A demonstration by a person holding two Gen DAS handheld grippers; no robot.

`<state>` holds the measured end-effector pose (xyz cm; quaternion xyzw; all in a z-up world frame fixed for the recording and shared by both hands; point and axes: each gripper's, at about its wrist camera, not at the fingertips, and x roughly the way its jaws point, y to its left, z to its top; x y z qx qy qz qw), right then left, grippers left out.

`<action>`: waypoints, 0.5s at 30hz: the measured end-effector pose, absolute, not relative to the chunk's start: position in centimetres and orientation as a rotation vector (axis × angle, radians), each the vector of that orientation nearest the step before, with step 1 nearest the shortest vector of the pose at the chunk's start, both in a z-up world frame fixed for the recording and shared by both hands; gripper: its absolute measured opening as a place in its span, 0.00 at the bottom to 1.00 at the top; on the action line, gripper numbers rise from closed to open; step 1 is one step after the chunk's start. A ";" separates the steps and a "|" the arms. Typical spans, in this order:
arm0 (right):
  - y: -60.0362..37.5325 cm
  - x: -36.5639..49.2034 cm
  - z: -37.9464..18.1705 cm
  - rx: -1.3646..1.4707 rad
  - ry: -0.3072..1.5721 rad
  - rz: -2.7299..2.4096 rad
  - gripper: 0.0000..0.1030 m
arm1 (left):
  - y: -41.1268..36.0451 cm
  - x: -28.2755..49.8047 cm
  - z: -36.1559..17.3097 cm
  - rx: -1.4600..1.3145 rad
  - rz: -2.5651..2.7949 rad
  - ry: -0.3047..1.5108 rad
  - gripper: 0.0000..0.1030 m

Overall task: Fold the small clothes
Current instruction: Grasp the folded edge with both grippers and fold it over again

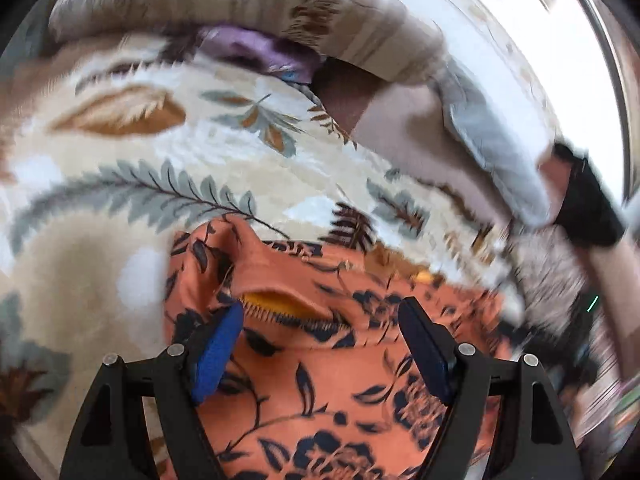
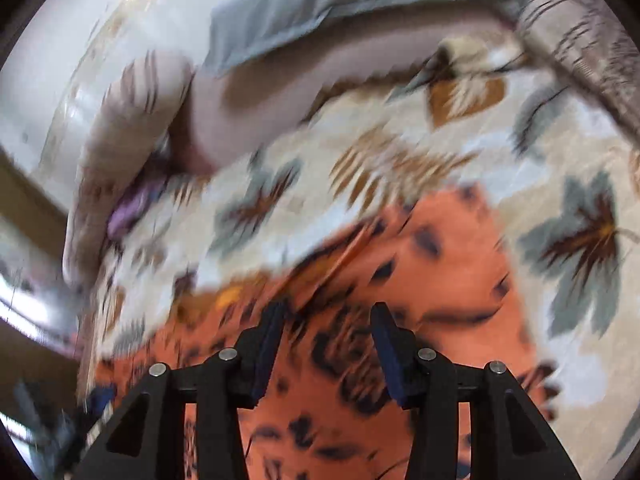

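Observation:
An orange garment with a dark navy flower print (image 1: 320, 392) lies on a leaf-patterned bedspread (image 1: 160, 152); a yellow lining shows at its opening (image 1: 276, 300). My left gripper (image 1: 322, 316) is open just above it, its blue pads (image 1: 218, 350) wide apart and holding nothing. In the right wrist view the same garment (image 2: 436, 264) lies below my right gripper (image 2: 328, 320), which is open and empty over the cloth. That view is motion-blurred.
A purple cloth (image 1: 260, 52) lies at the far edge under a striped grey-brown pillow (image 1: 240, 0). A pale grey-blue cloth (image 1: 492, 148) and a beige piece (image 1: 404, 128) lie to the right. The other hand's black gripper (image 1: 588, 208) shows at far right.

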<state>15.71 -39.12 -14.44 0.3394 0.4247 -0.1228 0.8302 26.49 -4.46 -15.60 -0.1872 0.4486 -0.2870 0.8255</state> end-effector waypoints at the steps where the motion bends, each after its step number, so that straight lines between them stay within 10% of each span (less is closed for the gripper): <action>1: -38.1 16.2 -15.1 0.704 0.947 -0.235 0.48 | -4.3 27.2 -15.7 -0.443 -0.619 0.948 0.78; 15: -29.9 21.5 -16.5 0.371 0.964 -0.092 0.48 | -0.4 30.4 -13.4 -0.636 -0.495 0.865 0.78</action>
